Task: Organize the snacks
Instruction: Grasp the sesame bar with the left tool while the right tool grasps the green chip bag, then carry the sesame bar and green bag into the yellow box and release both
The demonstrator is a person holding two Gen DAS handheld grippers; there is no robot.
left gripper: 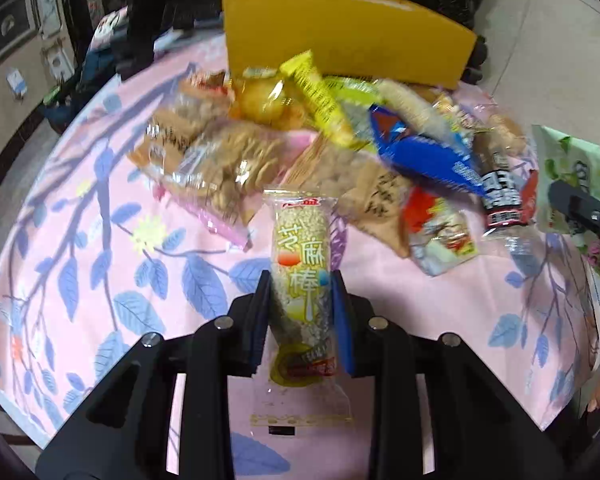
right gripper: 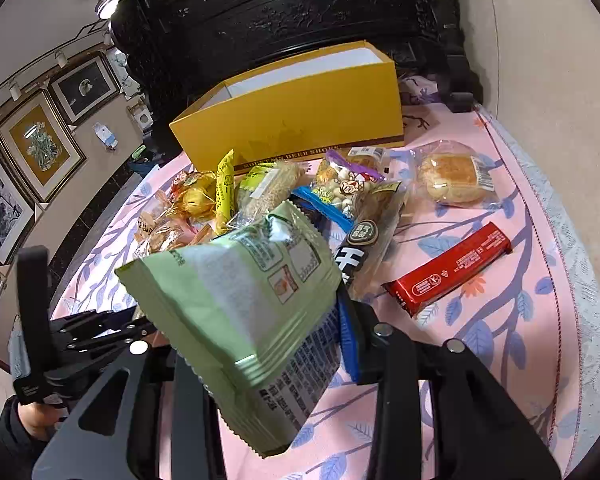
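Note:
My left gripper is shut on a sesame stick in a clear wrapper, which points away over the pink cloth. My right gripper is shut on a pale green pouch, held above the table; the pouch hides its left finger. That pouch also shows at the right edge of the left wrist view. A heap of mixed snack packets lies in front of an open yellow box, whose yellow wall stands at the back of the table.
A red bar and a wrapped bun lie apart on the right of the pink leaf-patterned tablecloth. Dark carved furniture stands behind the box. The left gripper's body and a hand are at the lower left.

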